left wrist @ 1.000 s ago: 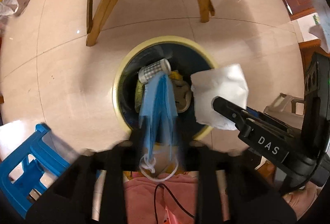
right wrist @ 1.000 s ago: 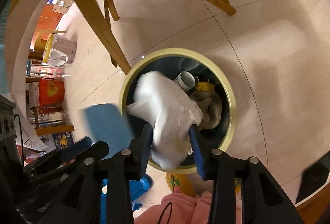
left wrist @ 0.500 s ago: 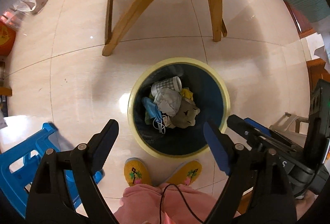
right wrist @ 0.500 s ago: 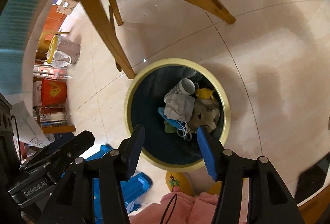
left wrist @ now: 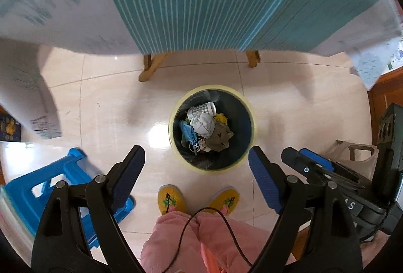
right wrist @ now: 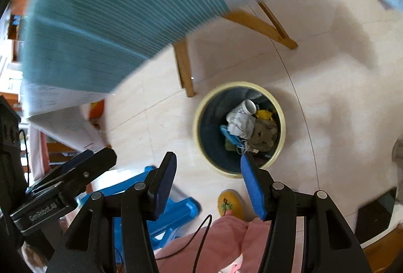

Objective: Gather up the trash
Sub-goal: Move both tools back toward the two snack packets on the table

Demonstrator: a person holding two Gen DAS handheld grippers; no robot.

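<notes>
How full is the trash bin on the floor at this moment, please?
Partly full. The trash bin holds a paper cup, white tissue and blue face mask low inside, with dark inner wall showing above.

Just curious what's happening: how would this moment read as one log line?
left gripper: open, empty | right gripper: open, empty | blue mask, white tissue: in bin

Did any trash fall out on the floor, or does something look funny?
Nothing stands out. The mask, tissue and cup all lie inside the bin, with no litter visible on the floor around it. Both grippers are open and empty.
</notes>
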